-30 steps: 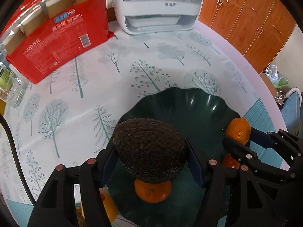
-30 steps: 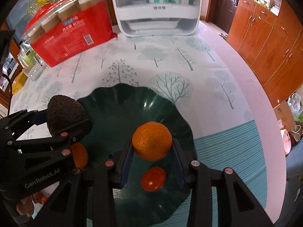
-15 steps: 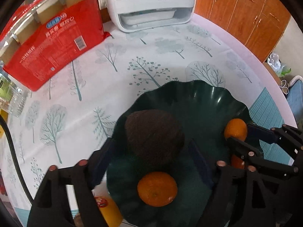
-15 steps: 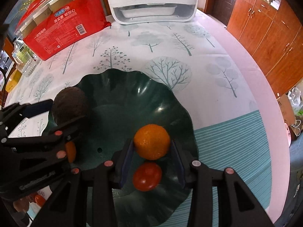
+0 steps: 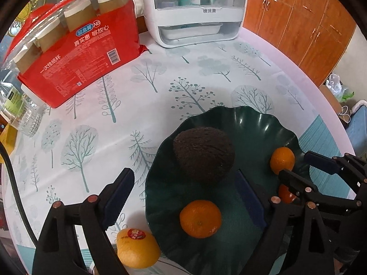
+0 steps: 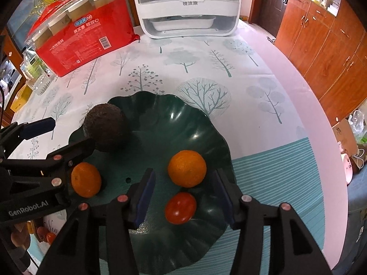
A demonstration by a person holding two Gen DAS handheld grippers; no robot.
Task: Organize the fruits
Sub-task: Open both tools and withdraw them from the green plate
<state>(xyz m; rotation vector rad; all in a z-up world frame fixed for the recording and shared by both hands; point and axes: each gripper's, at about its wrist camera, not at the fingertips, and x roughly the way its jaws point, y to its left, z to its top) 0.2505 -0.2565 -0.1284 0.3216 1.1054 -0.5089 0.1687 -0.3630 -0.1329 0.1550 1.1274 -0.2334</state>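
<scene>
A dark green wavy bowl point(image 5: 259, 123) point(image 6: 183, 123) holds a dark avocado point(image 5: 203, 153) point(image 6: 104, 130), two oranges point(image 5: 200, 218) point(image 6: 187, 168) point(image 6: 85, 182) and a red tomato point(image 6: 180, 207). My left gripper point(image 5: 185, 190) is open and empty, its jaws wide apart just behind the avocado. My right gripper point(image 6: 183, 188) is open and empty, its jaws either side of an orange and the tomato without touching them. The second orange also shows in the left wrist view point(image 5: 282, 160).
A yellow-orange fruit with a sticker point(image 5: 137, 247) lies on the tablecloth left of the bowl. A red pack of paper cups point(image 5: 75, 52), a plastic bottle point(image 5: 29, 114) and a white appliance point(image 5: 195, 11) stand at the back. The table edge curves along the right point(image 6: 309, 114).
Both grippers opened. The left let the avocado go into the bowl and the right let its orange go into the bowl; both grippers drew back and up.
</scene>
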